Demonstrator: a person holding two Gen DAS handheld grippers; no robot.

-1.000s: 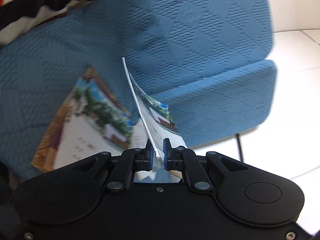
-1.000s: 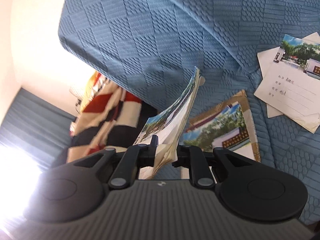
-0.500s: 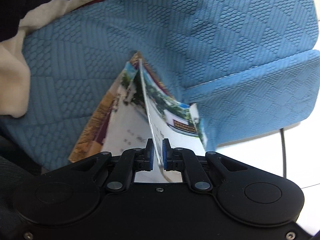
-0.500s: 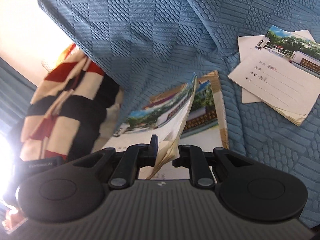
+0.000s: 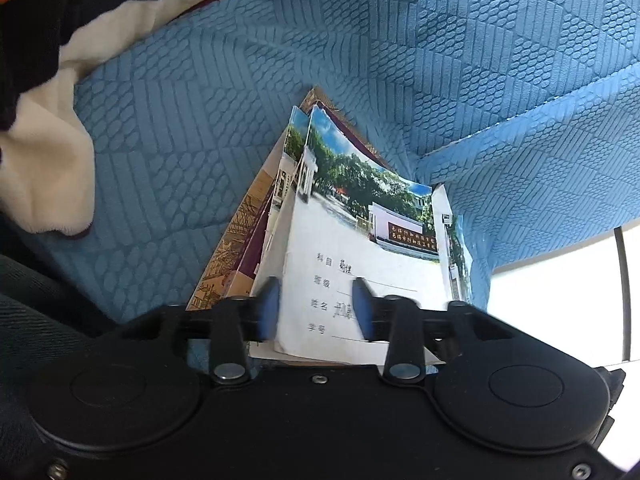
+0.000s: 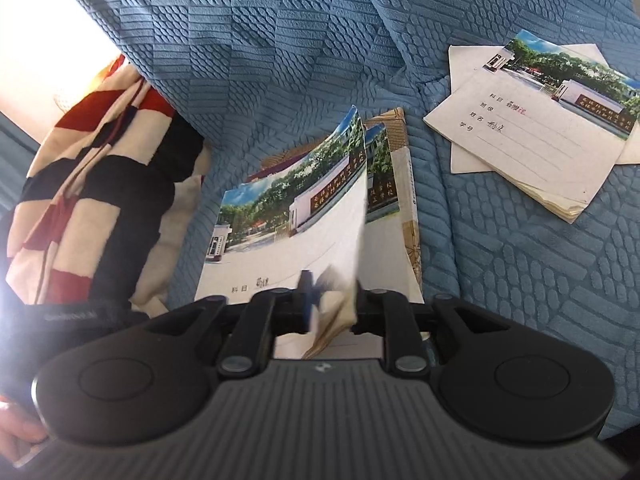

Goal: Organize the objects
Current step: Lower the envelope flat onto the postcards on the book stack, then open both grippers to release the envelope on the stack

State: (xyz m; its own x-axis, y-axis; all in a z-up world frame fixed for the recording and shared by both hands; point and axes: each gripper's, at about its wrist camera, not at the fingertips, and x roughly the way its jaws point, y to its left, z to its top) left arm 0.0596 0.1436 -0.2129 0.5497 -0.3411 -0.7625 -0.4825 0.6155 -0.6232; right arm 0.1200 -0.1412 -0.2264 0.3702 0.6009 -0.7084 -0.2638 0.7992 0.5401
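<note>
Two piles of notebooks lie on the blue sofa (image 6: 304, 40): one stack (image 6: 394, 200) under both grippers, another pile (image 6: 532, 128) at two o'clock in the right view. A striped blanket (image 6: 92, 184) sits at nine o'clock. The left gripper (image 5: 316, 308) tilts downward, fingers opening, apart above the top notebook (image 5: 360, 248). The right gripper (image 6: 330, 300) also tilts down, fingers opening, that notebook's curled edge loose between them.

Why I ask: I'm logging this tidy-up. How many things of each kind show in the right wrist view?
Photo-cover notebooks: 3
Brown-cover book: 1
White paper under the far notebook: 1
Striped blanket: 1
Total: 6
</note>
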